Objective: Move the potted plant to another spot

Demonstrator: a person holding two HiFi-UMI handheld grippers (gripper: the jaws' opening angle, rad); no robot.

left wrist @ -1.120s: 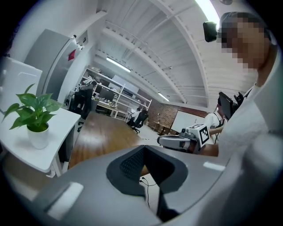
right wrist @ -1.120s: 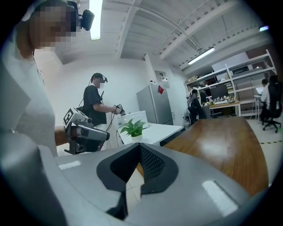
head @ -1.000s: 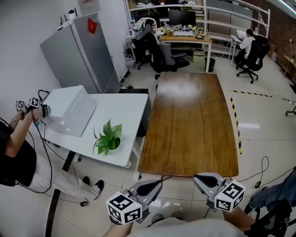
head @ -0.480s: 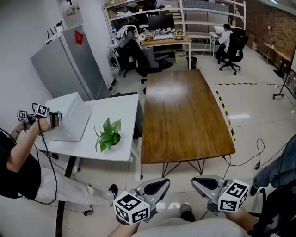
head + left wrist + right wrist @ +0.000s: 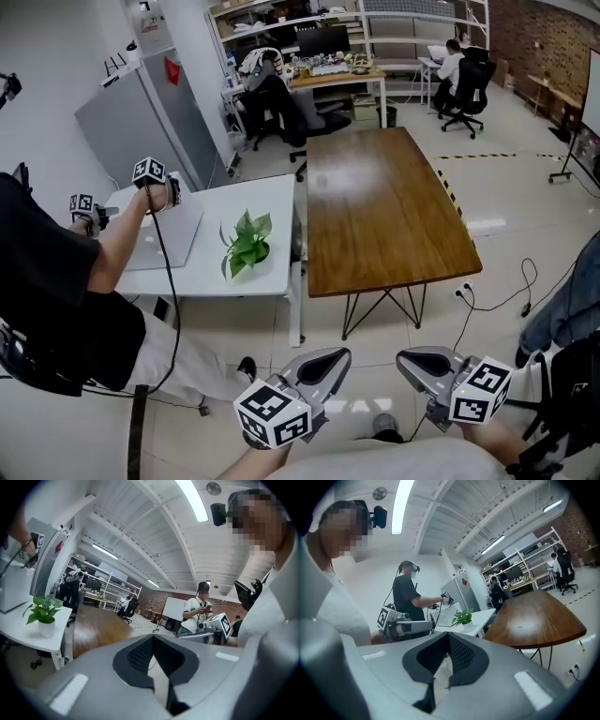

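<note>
The potted plant (image 5: 248, 246), green leaves in a small white pot, stands on the white table (image 5: 202, 277) near its right end. It also shows small in the left gripper view (image 5: 44, 613) and the right gripper view (image 5: 464, 617). My left gripper (image 5: 339, 356) and right gripper (image 5: 403, 358) are low in the head view, over the floor and well short of the table. Both are shut, fingertips meeting, with nothing between them (image 5: 152, 638) (image 5: 449, 634).
A person in a black shirt (image 5: 66, 291) holds two grippers over a white box (image 5: 164, 239) at the table's left end. A long wooden table (image 5: 384, 206) adjoins on the right. A grey cabinet (image 5: 141, 122), office chairs and desks stand behind. Cables (image 5: 511, 291) lie on the floor.
Both tables now sit farther up the head view and more floor shows before me. The other person has come closer to the white table with one hand raised. The plant has not moved.
</note>
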